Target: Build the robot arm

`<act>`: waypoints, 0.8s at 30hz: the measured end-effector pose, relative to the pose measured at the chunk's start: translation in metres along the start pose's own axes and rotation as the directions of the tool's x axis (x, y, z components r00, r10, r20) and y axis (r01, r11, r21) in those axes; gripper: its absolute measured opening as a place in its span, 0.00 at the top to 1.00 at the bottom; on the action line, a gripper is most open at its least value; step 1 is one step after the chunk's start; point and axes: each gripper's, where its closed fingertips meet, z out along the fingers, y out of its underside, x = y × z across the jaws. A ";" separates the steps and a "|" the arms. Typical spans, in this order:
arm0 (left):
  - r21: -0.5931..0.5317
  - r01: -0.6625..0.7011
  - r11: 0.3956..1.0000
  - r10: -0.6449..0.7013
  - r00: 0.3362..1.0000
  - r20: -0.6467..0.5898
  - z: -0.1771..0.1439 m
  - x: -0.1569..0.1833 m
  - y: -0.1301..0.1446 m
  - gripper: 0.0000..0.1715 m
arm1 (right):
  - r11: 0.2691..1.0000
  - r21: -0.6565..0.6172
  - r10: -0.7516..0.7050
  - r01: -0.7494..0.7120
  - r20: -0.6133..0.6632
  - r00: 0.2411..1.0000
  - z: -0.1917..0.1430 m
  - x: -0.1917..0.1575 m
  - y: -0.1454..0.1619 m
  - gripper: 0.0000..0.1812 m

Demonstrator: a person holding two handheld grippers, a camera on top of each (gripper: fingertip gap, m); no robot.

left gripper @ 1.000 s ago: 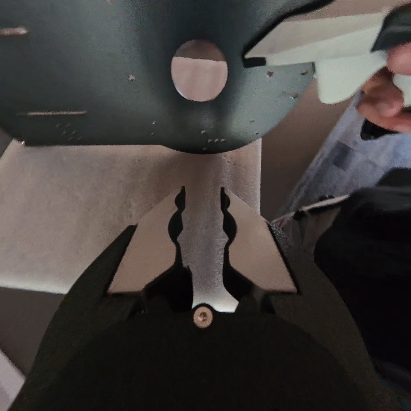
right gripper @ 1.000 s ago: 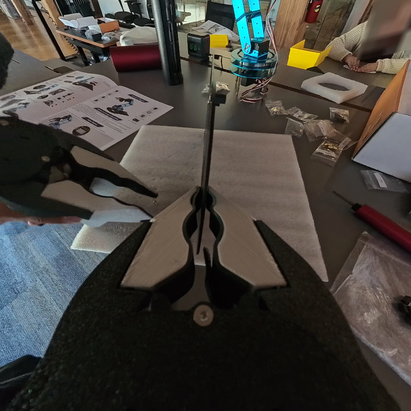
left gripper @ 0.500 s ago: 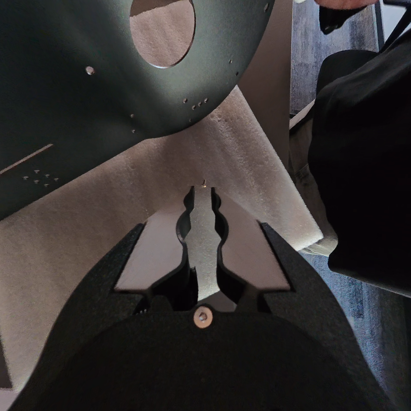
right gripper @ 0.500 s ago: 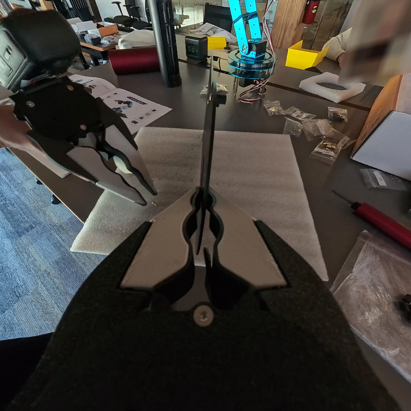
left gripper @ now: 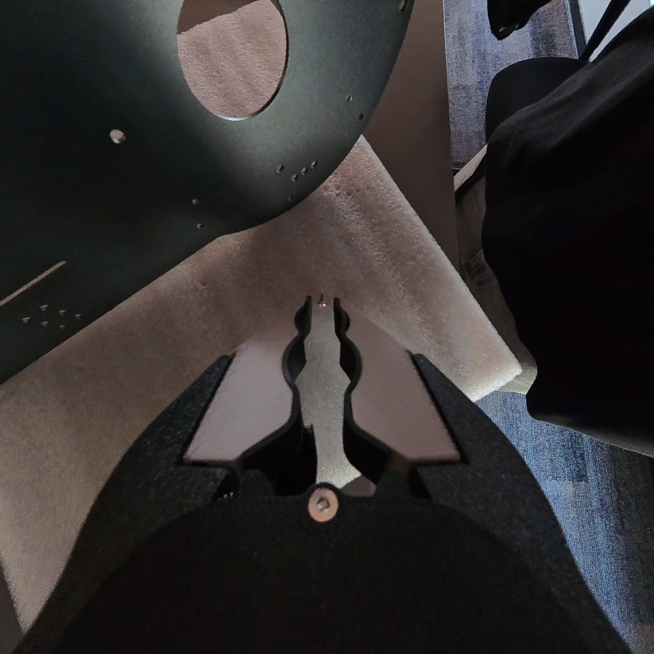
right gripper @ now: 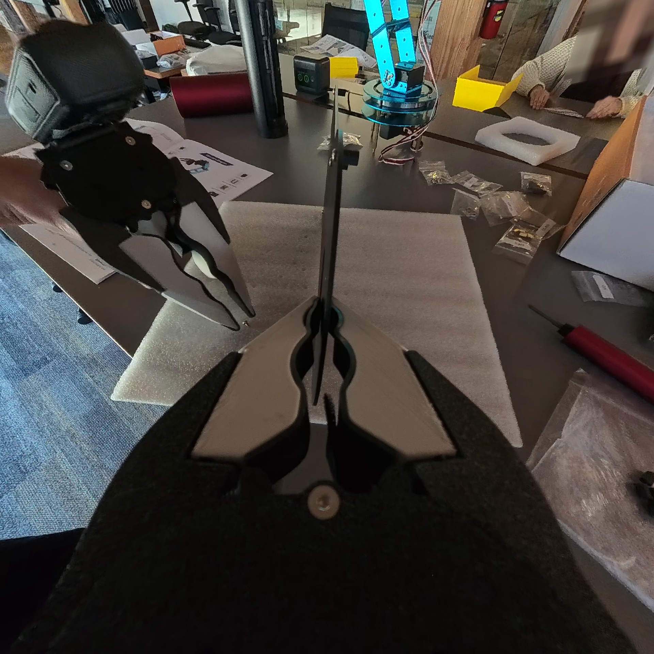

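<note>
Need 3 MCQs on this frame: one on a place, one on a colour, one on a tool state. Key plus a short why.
1. Where does the small screw lie?
A. on the white foam sheet
B. in the yellow box
C. on the carpet

2. What colour is the screwdriver handle at the right?
A. blue
B. red
C. green

3. What is the right tool doing?
A. wide open, empty
B. holding a bag
C. shut on the black plate

Key: 1 A, the screw sits on foam just ahead of the left tool tips. 2 B, the handle is red. 3 C, the plate stands edge-on, clamped between the fingers.
</note>
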 end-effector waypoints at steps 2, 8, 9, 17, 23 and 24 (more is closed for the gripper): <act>-0.012 -0.004 1.000 0.004 1.000 -0.010 0.002 0.001 0.002 0.98 | 1.000 -0.003 -0.002 0.002 0.000 1.000 0.000 0.000 0.000 1.00; -0.009 0.009 1.000 -0.009 1.000 -0.005 0.003 0.001 0.003 0.98 | 1.000 -0.003 -0.003 0.003 -0.001 1.000 0.000 -0.001 0.000 0.99; -0.009 0.015 1.000 -0.015 1.000 -0.002 0.003 0.001 0.003 0.98 | 1.000 -0.003 -0.004 0.004 -0.001 1.000 0.000 -0.001 0.000 1.00; 0.152 0.079 0.985 -0.092 0.992 0.086 -0.017 0.005 -0.038 0.98 | 1.000 -0.003 -0.011 0.011 -0.003 1.000 0.000 -0.002 0.000 1.00; 0.388 0.208 0.898 -0.249 0.967 0.057 -0.044 0.011 -0.116 0.98 | 1.000 -0.003 -0.016 0.016 -0.001 1.000 0.000 -0.001 0.000 1.00; 0.401 0.235 0.885 -0.272 0.962 0.036 -0.045 0.012 -0.124 0.98 | 1.000 -0.002 -0.015 0.015 -0.001 1.000 0.000 -0.001 0.000 1.00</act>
